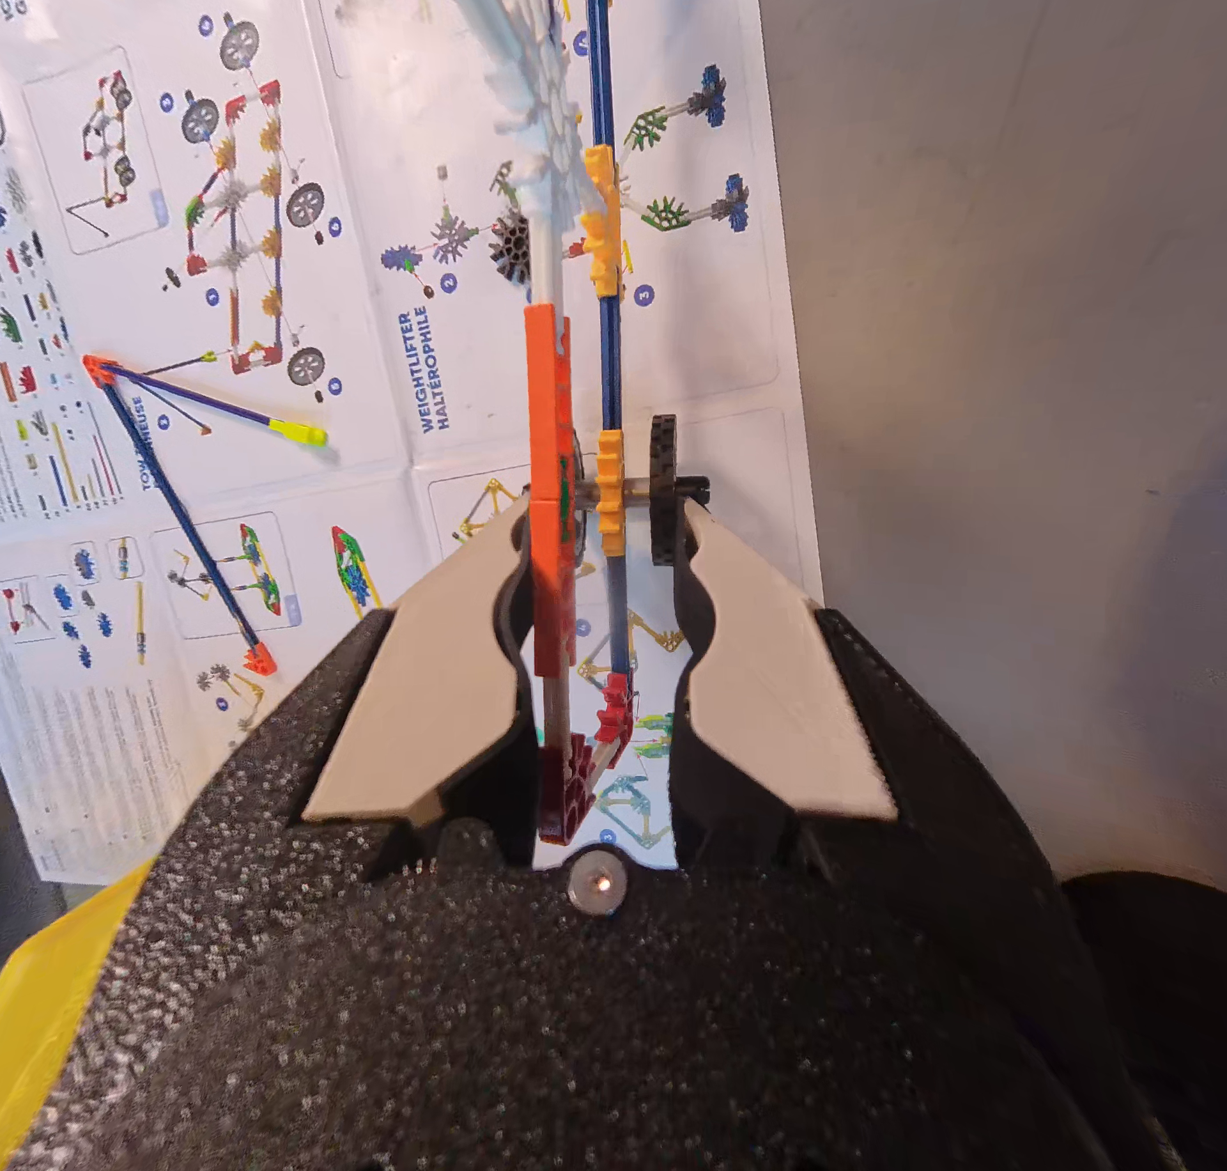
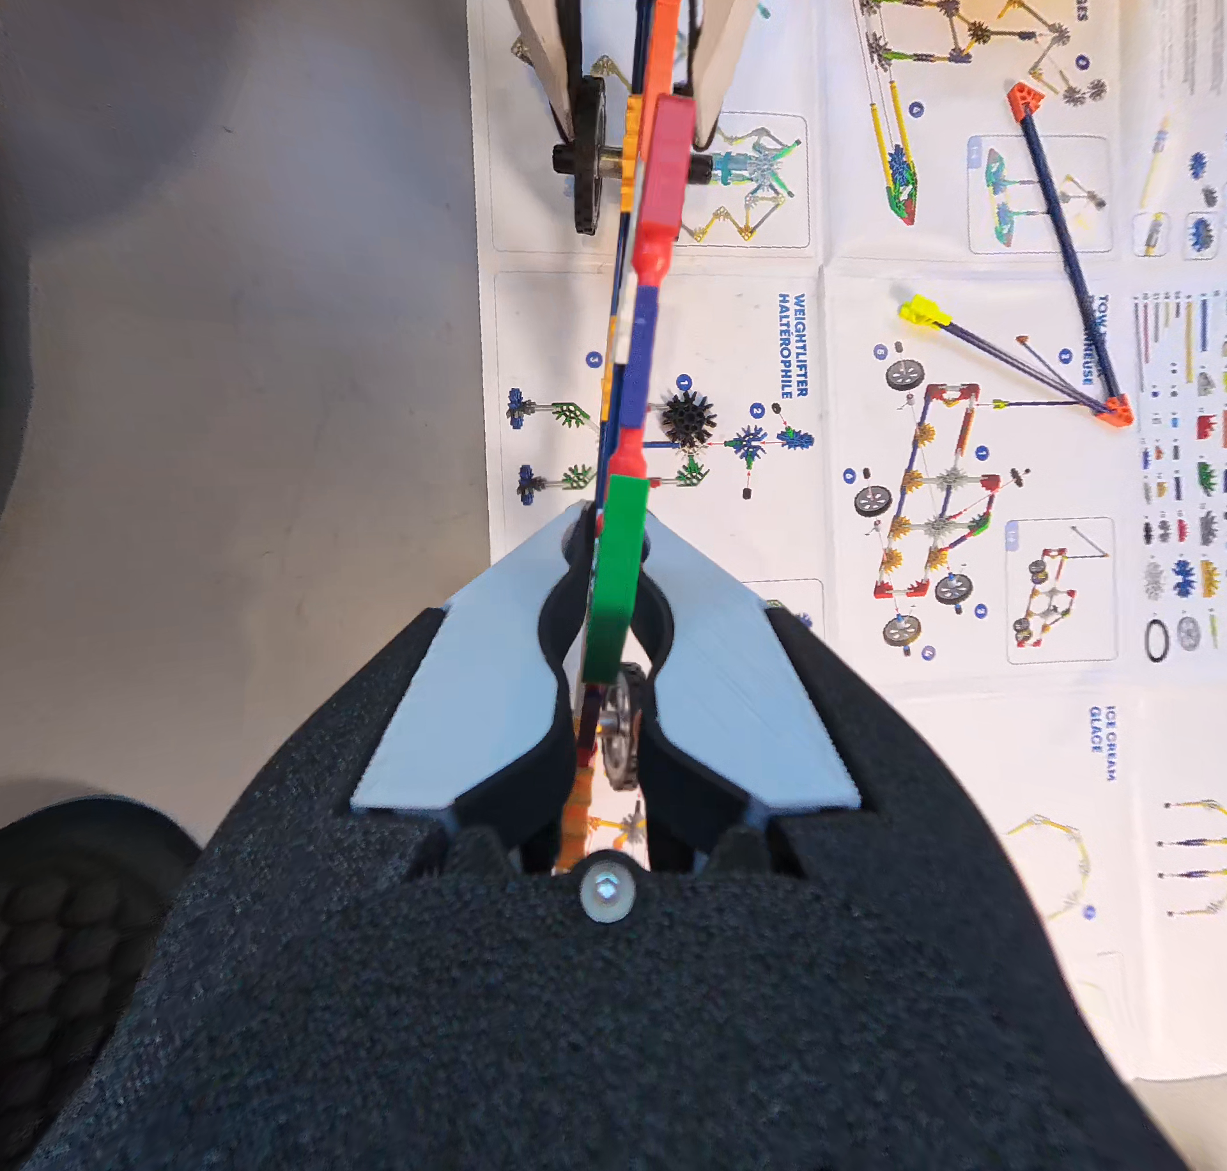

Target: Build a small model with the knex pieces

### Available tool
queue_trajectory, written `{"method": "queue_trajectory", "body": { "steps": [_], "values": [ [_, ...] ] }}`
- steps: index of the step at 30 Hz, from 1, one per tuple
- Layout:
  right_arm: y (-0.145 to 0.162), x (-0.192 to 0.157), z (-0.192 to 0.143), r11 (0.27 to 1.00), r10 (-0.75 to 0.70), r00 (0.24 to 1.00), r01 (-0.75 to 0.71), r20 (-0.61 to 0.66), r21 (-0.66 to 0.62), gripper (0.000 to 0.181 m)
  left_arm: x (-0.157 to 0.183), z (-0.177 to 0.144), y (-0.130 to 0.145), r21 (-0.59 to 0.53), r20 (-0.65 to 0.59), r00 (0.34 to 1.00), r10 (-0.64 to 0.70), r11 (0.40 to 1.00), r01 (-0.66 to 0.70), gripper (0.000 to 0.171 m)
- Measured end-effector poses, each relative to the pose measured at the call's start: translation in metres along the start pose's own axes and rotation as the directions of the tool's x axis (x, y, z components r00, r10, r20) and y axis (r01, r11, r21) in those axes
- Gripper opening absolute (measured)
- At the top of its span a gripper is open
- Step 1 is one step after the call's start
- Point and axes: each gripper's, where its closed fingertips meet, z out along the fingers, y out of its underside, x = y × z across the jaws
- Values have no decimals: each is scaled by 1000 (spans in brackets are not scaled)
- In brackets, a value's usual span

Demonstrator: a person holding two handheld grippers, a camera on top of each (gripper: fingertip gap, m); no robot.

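A long toy frame of blue rods, yellow connectors and coloured blocks point(image 1: 548, 408) hangs between both grippers above a sheet. My left gripper point(image 1: 611, 508) is shut across one end, with one beige finger on the orange block and the other on the black wheel point(image 1: 664, 488) and its axle. My right gripper point(image 2: 614, 528) is shut on the green block point(image 2: 621, 574) at the frame's other end; a second wheel point(image 2: 621, 734) sits between its fingers. The frame point(image 2: 664, 163) runs away to the left gripper's fingers point(image 2: 538, 30) at the top.
A printed instruction sheet point(image 1: 372, 143) point(image 2: 863, 342) lies on a grey table point(image 1: 996, 276) point(image 2: 232, 276). A loose piece of blue rods with orange corners and a yellow end point(image 1: 179, 475) point(image 2: 1062, 229) lies on it. A dark round object point(image 2: 66, 907) sits at the table edge. The tips of one gripper are about 12 centimetres away from the tips of the other. To the dark round object point(image 2: 66, 907): right tips about 20 centimetres, left tips about 30 centimetres.
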Motion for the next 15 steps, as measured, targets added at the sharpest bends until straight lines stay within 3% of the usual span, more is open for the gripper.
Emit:
{"method": "queue_trajectory", "body": {
  "steps": [4, 10, 15],
  "values": [
    [-1, -2, 2, 997, -83, 995, 83, -54, -5, 5, 0, 1, 2, -23, -135, 983, -124, 992, 122, 36],
    [-1, -1, 3, 993, -112, 988, 114, -106, 8, 4, 2, 0, 2, -62, -318, 907, -278, 960, 273, 37],
    [0, 0, 3, 999, -53, 996, 54, -67, 8, 5, 1, 0, 2, -59, -295, 920, -259, 966, 253, 38]
  ]
}}
